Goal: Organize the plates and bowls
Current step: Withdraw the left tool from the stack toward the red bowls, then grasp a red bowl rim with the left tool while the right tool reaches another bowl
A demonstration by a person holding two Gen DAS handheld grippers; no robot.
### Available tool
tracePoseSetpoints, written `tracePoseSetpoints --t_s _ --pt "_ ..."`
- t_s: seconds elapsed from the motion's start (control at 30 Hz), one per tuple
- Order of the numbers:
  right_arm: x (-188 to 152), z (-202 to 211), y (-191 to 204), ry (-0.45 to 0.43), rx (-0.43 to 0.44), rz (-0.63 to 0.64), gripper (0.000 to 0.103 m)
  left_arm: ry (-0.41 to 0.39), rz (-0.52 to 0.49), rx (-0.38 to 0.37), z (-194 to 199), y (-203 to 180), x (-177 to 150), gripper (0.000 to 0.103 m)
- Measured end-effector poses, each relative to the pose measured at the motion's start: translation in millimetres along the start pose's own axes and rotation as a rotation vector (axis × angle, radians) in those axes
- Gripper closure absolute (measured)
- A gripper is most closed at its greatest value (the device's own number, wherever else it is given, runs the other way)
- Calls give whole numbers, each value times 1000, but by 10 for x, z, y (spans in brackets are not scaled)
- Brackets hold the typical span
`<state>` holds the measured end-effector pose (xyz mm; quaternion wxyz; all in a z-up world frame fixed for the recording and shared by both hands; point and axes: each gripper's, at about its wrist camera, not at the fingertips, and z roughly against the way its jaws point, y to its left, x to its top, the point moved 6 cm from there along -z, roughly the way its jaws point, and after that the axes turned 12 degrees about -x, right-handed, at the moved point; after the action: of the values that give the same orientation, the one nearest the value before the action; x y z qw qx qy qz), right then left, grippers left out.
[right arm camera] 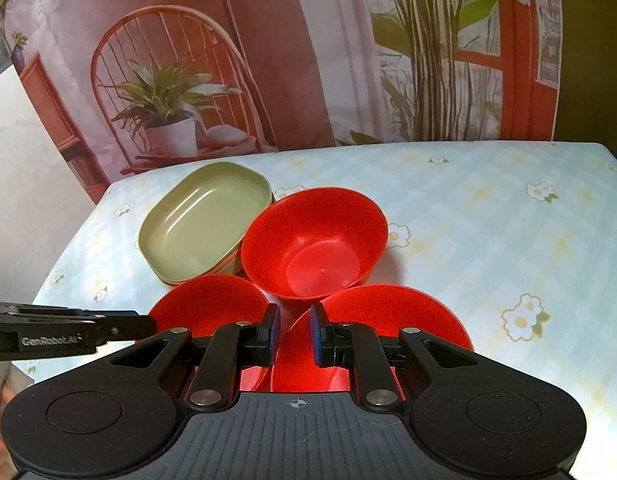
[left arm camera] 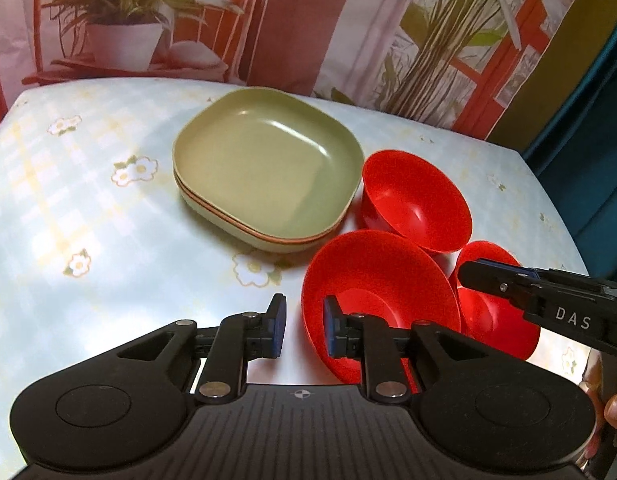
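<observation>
A stack of green square plates (left arm camera: pixel 264 168) (right arm camera: pixel 196 224) sits mid-table. Three red bowls cluster beside it: a far bowl (left arm camera: pixel 416 200) (right arm camera: pixel 316 240), a near-left bowl (left arm camera: pixel 380 300) (right arm camera: pixel 212 304) and a near-right bowl (left arm camera: pixel 496 320) (right arm camera: pixel 400 316). My left gripper (left arm camera: pixel 304 326) (right arm camera: pixel 146 324) straddles the near-left bowl's rim. One pad is inside, one outside, and neither presses on it, so it is open. My right gripper (right arm camera: pixel 294 334) (left arm camera: pixel 468 276) is shut on the near-right bowl, whose rim runs slantwise between its pads.
The table carries a pale blue floral cloth (left arm camera: pixel 88 220). A printed backdrop (right arm camera: pixel 308 60) of plants and a chair hangs right behind it. The table's right edge (left arm camera: pixel 560 216) lies close to the bowls. Bare cloth spreads left of the plates in the left wrist view.
</observation>
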<state>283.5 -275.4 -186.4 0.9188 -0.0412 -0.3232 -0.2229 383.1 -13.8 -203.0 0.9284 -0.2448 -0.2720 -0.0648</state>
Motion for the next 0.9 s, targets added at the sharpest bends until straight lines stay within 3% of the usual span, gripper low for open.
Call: tracePoseSetpoints --t_s 0.4,0.57,0.9 --pt "-50 -33 128 4 -2 23 88 47 76 -28 -88 64 -177 82" --pt "-51 -49 166 10 3 22 85 23 93 -38 -52 88 -213 91" --pt "-46 -47 176 7 -3 30 85 7 95 -45 -17 80 -223 93"
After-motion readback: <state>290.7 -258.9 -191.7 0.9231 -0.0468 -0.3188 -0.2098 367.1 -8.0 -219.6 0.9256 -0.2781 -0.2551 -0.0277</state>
